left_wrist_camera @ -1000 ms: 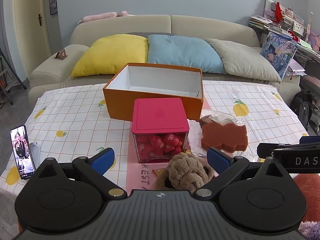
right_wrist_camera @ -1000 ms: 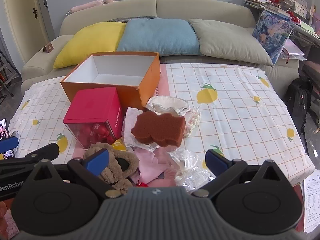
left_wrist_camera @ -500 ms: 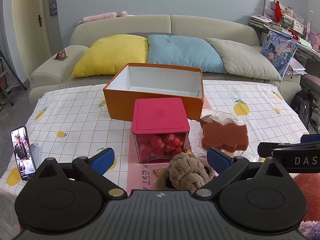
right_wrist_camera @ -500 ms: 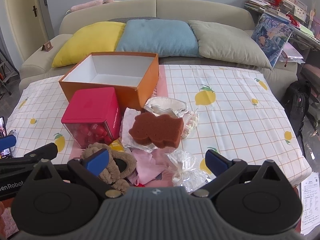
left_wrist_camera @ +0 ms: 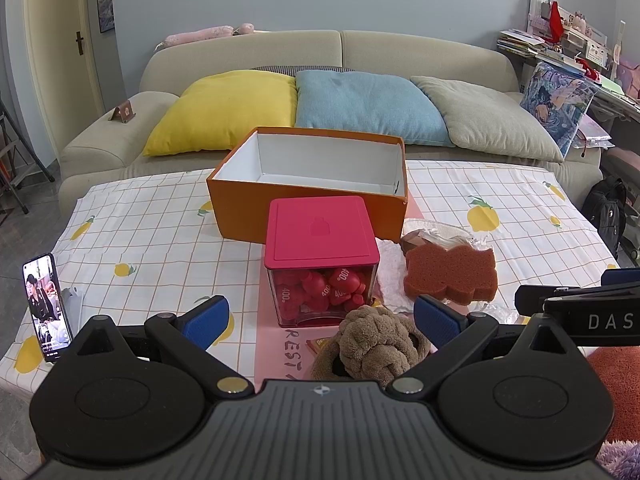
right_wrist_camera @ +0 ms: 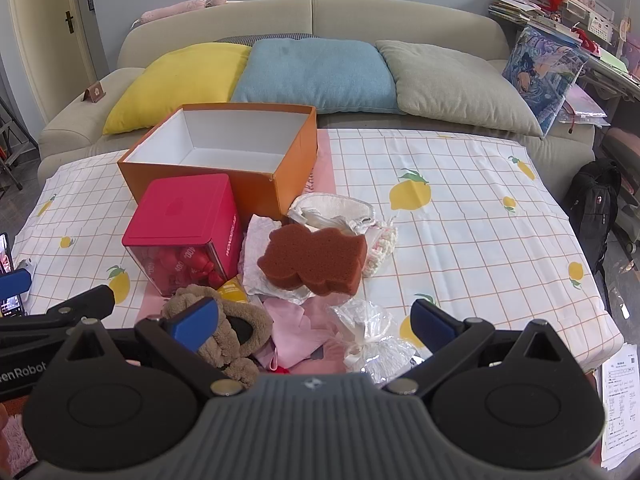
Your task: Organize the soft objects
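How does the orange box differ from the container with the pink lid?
The orange box is open and looks empty; the pink-lidded container is closed and holds red pieces. The orange box is opaque, wide and low; the container has clear walls and is smaller. Both stand upright on the tablecloth.

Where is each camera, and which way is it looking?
Left wrist: sits on the left tongs, looks across the table toward the sofa; shows its own open fingers and the right tongs at the right edge.
Right wrist: sits on the right tongs, faces the same way; shows its own open fingers and the left tongs at the left edge.
Both see the orange box, red-lidded container and brown sponge.
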A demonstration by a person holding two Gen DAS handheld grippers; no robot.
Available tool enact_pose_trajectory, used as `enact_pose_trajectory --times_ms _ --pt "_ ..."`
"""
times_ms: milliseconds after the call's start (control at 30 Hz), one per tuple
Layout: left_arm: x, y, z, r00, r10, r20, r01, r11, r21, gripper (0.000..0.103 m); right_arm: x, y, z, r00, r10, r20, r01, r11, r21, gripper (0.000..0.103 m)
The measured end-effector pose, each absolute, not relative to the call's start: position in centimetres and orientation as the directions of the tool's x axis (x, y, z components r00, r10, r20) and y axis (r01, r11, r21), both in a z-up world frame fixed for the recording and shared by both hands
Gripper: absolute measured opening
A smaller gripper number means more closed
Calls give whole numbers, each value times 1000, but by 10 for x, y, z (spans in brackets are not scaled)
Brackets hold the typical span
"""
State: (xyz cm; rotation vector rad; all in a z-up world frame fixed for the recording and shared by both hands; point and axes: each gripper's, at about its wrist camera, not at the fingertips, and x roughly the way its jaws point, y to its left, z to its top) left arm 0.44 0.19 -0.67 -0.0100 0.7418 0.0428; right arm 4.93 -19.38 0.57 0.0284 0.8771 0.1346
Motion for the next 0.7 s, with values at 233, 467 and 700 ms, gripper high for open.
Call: enact_pose_trajectory --times_ms 233,467,700 --pt "4 1 -7 736 36 -676 -43 999 6 103 49 -193 5 629 129 -767 -107 991 79 100" --pt "4 3 -7 737 34 -675 -41 999 5 103 49 -193 4 627 129 -768 -106 991 79 100" --pt "3 4 -7 739 30 -673 -38 999 2 103 49 -193 3 623 126 -772 -106 991 77 100"
